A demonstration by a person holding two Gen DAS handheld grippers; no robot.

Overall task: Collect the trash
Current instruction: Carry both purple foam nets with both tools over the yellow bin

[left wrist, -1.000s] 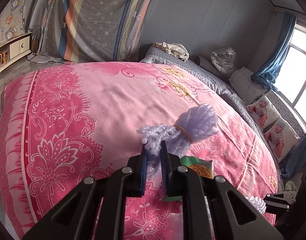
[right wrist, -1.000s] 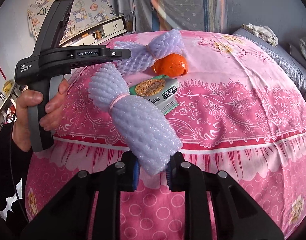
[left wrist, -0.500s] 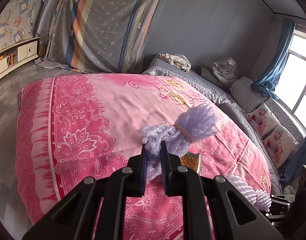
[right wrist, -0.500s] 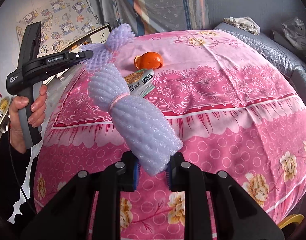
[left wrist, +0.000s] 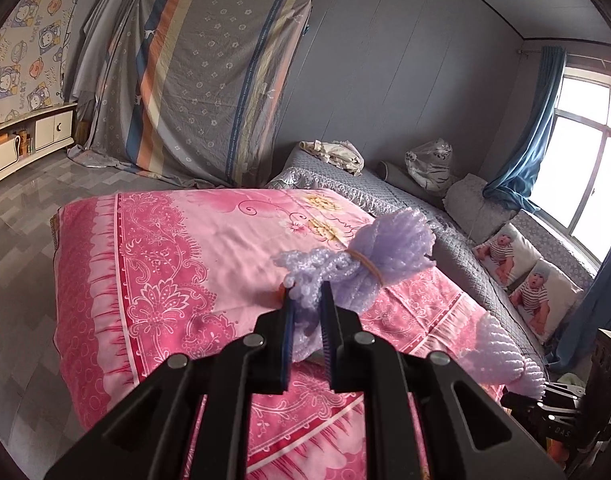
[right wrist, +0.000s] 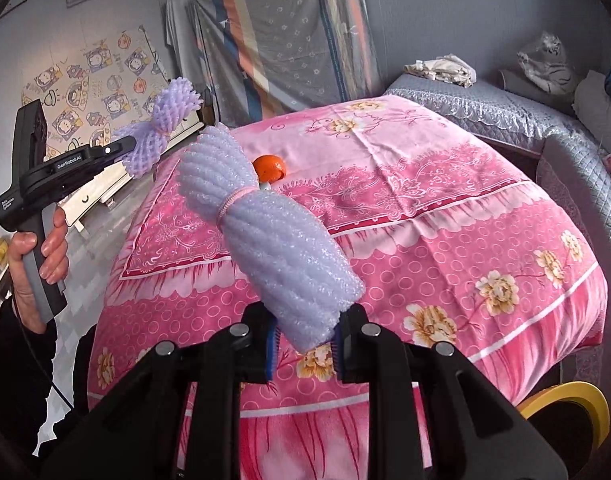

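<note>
Left gripper (left wrist: 307, 300) is clamped on the frayed end of a purple foam net (left wrist: 369, 264), so the banded bundle sticks out ahead of the jaws and clear of the pink bed (left wrist: 177, 264) below. Right gripper (right wrist: 305, 344) pinches the lower end of a second, fatter foam net (right wrist: 273, 232), which rises up and left from its pads (right wrist: 274, 344); gripping each by one end likely keeps the bulk free for dropping into a bin. Beyond the right gripper, past its net, an orange (right wrist: 270, 168) sits on the bed, with something pale just under it, too hidden to name. Low and right of that gripper a yellow rim (right wrist: 565, 400) shows, possibly a bin.

Count: two grippers, two nets, one per gripper, each tied with one band; one orange; one hand (right wrist: 33, 256) in view, on the left gripper's handle.
</note>
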